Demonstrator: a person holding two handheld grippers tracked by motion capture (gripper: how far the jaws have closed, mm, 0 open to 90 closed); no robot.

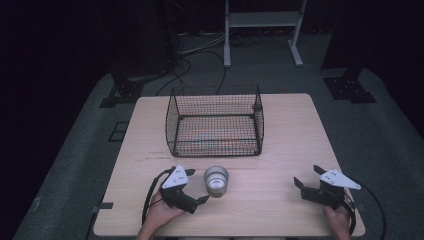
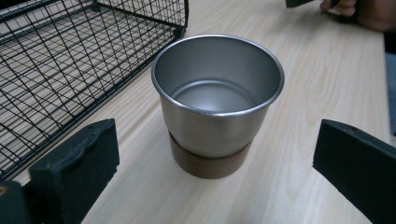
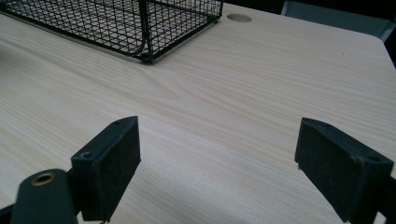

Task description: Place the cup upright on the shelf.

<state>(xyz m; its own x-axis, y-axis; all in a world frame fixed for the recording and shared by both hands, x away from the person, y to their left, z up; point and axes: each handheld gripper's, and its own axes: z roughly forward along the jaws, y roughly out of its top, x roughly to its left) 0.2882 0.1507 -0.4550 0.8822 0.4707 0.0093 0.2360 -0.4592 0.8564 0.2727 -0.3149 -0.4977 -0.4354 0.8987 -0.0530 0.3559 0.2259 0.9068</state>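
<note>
A steel cup with a cork base stands upright and empty on the table, just in front of the wire basket. My left gripper is open beside the cup on its left, jaws wide apart and not touching it. The left gripper view has the cup standing between and just beyond the two jaws, with the basket at the left. My right gripper is open near the table's right front, far from the cup, with bare wood between its jaws.
The basket is empty, with its near side open toward the cup. The light wooden table ends close behind both hands. A metal stand and cables lie on the dark floor beyond the table.
</note>
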